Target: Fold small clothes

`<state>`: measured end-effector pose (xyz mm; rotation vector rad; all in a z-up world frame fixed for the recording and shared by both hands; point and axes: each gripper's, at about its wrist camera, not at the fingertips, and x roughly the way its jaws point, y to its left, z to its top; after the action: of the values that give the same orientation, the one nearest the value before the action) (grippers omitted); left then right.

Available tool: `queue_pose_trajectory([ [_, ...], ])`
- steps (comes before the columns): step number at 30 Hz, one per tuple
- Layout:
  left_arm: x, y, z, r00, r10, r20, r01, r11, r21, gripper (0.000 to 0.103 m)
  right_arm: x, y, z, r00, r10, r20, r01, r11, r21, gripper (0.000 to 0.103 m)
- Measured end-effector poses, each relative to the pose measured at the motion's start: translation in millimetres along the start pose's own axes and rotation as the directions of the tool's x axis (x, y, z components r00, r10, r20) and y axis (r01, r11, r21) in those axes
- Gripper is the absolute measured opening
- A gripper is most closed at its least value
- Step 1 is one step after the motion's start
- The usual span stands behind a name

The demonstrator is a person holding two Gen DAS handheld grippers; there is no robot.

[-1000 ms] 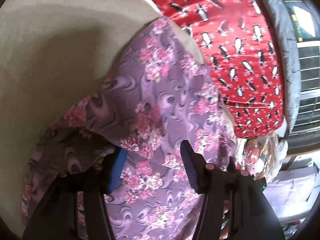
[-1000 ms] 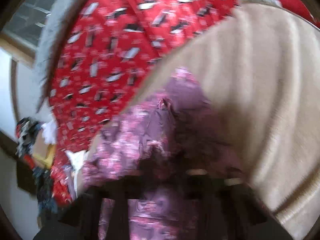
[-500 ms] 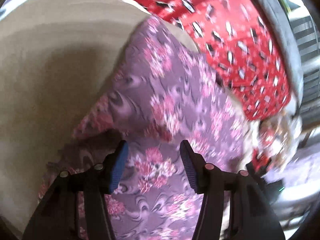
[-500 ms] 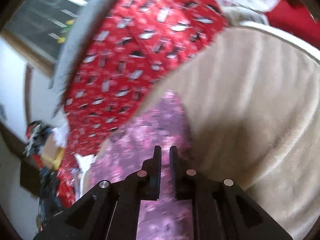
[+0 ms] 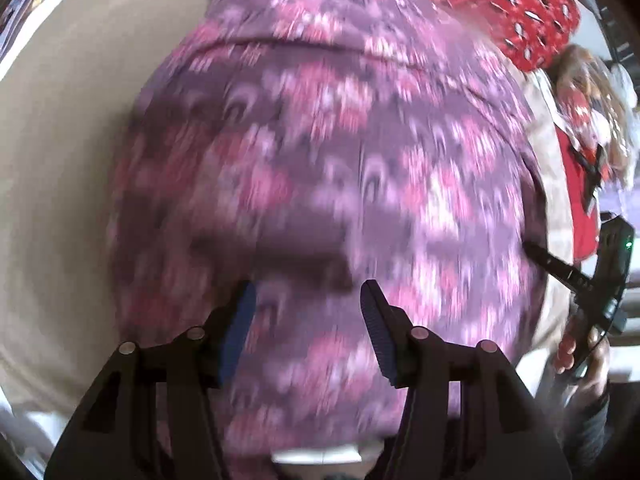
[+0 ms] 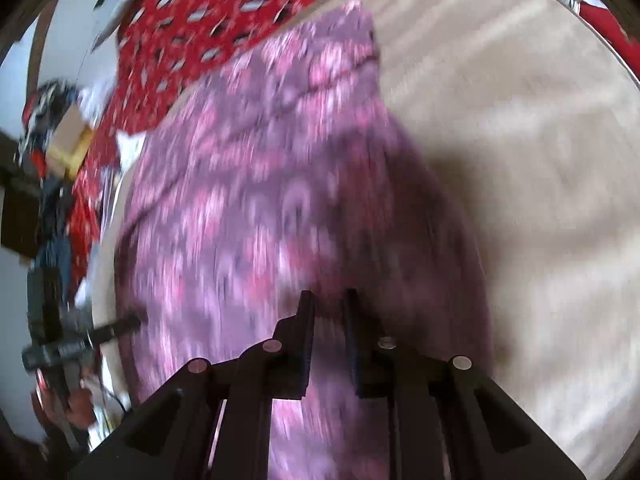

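Left gripper (image 5: 306, 300): its jaws are standing wide apart above the purple floral garment (image 5: 328, 168), gripping nothing; the blue pad (image 5: 239, 330) on one finger is facing inward.
Right gripper (image 6: 328, 306): its jaws are sitting close together with a narrow gap showing between them; blur is making it hard to tell whether any cloth is caught there.
Garment: the purple floral garment (image 6: 256, 216) is lying spread on the beige blanket (image 5: 60, 160), filling the middle of both wrist views; a seam or fold line is running across its far part in the left view.
Surface: the beige blanket (image 6: 520, 160) is showing bare beside the garment, on its left in the left view and on its right in the right view.
Beyond: a red penguin-print cloth (image 5: 500, 4) is lying past the garment's far edge, also showing in the right view (image 6: 208, 20).
Other gripper in frame: the right gripper (image 5: 612, 264) is showing at the right edge of the left view; the left gripper (image 6: 60, 344) is showing at the left edge of the right view.
Writing: no readable lettering is showing; both views are motion-blurred.
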<state>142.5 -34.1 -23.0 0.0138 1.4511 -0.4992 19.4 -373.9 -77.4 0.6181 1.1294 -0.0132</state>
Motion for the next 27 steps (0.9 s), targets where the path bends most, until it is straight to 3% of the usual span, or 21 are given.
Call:
queue_pose_trajectory([
  [4, -19, 34, -40, 0.998, -0.067, -0.019, 0.065, 0.994, -0.083, 0.053, -20, 1, -46, 0.998, -0.038, -0.055, 0.035, 0.998, -0.055, 0.023],
  [7, -26, 61, -72, 0.998, -0.064, -0.019, 0.062, 0.991, -0.122, 0.053, -44, -5, -75, 0.996, -0.075, -0.040, 0.071, 0.995, -0.076, 0.031],
  [9, -24, 72, -90, 0.996, -0.076, -0.037, 0.071, 0.988, -0.139, 0.053, -63, -18, -91, 0.997, -0.078, 0.000, 0.078, 0.996, -0.048, 0.042],
  [13, -15, 76, -115, 0.989, -0.134, -0.068, 0.122, 0.980, -0.155, 0.053, -80, -49, -113, 0.998, -0.057, 0.042, 0.054, 0.997, 0.057, 0.045],
  [22, 2, 72, -131, 0.984, -0.152, -0.097, 0.137, 0.980, -0.143, 0.055, -31, -55, -159, 0.991, 0.077, -0.106, -0.068, 0.994, 0.091, 0.046],
  [27, -9, 70, -135, 0.984, -0.156, -0.081, 0.142, 0.976, -0.163, 0.055, -26, -44, -166, 0.987, 0.106, -0.121, -0.098, 0.993, 0.072, 0.046],
])
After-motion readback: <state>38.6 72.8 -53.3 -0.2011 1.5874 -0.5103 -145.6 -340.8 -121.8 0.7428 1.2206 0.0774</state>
